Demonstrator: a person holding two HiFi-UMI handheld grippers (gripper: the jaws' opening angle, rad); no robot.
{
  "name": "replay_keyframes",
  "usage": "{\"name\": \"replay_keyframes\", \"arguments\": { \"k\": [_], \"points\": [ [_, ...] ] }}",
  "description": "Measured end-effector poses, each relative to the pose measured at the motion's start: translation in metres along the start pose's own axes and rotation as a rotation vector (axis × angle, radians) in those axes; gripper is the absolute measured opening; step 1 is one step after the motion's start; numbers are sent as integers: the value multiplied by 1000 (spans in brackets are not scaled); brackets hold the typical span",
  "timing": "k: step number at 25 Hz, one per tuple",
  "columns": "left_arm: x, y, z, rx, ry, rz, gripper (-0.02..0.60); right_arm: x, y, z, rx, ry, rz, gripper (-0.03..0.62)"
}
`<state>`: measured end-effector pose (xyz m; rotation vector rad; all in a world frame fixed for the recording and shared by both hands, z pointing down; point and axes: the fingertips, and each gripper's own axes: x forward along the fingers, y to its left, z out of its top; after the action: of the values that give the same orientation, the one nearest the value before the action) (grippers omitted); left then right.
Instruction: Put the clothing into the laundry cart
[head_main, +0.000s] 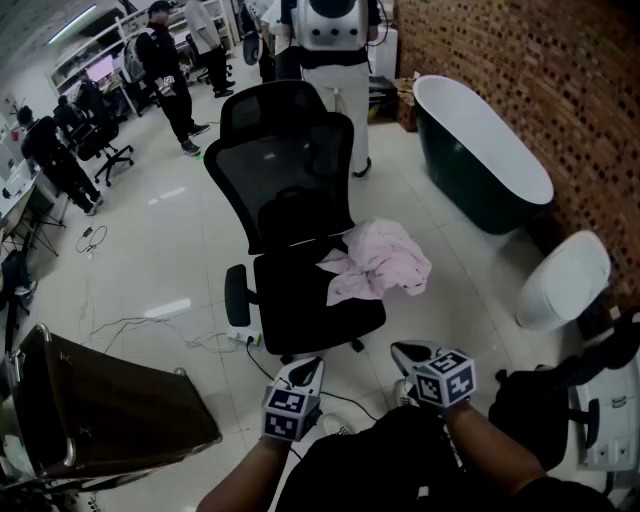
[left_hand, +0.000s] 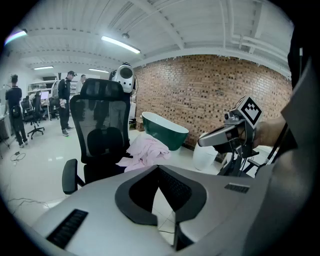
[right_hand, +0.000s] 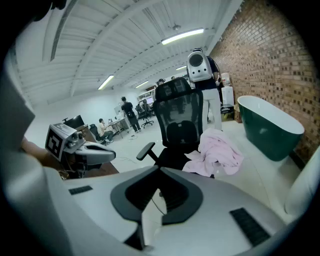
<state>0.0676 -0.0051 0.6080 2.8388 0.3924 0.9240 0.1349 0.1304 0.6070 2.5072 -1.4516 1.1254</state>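
- The pink clothing (head_main: 380, 262) lies in a crumpled heap on the seat of a black office chair (head_main: 300, 200), toward the seat's right edge, with part of it hanging over that edge.
- It is ahead of both pairs of jaws and well apart from them; neither gripper touches it.
- In the left gripper view the clothing (left_hand: 145, 152) shows just above the jaw tips; in the right gripper view it (right_hand: 217, 150) sits ahead and to the right of the tips.
- The left gripper (head_main: 305, 368) has its jaws brought together at the tips, with nothing between them.
- The right gripper (head_main: 405, 350) is also closed tip to tip and empty.
- Both grippers are held close to the person's body, side by side, pointing at the chair.
- The laundry cart (head_main: 90, 400), dark with a metal frame, stands to the left of the left gripper, apart from the chair.
- A dark green bathtub (head_main: 480, 150) stands ahead and to the right of the jaws, along a brick wall (head_main: 520, 60).
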Motion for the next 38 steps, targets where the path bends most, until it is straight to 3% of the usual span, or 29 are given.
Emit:
{"name": "replay_keyframes", "arguments": {
  "k": [5, 12, 28, 38],
  "points": [
    [4, 16, -5, -13, 3, 14, 0, 12, -4, 4, 3, 10, 0, 26],
    [31, 26, 15, -36, -7, 39, 0, 32, -31, 24, -12, 23, 23, 26],
    [148, 57, 77, -113, 32, 185, 0, 98, -152, 90, -34, 88, 151, 26],
    [206, 64, 89, -173, 68, 226, 0, 136, -212, 107, -74, 158, 194, 45]
  ]
}}
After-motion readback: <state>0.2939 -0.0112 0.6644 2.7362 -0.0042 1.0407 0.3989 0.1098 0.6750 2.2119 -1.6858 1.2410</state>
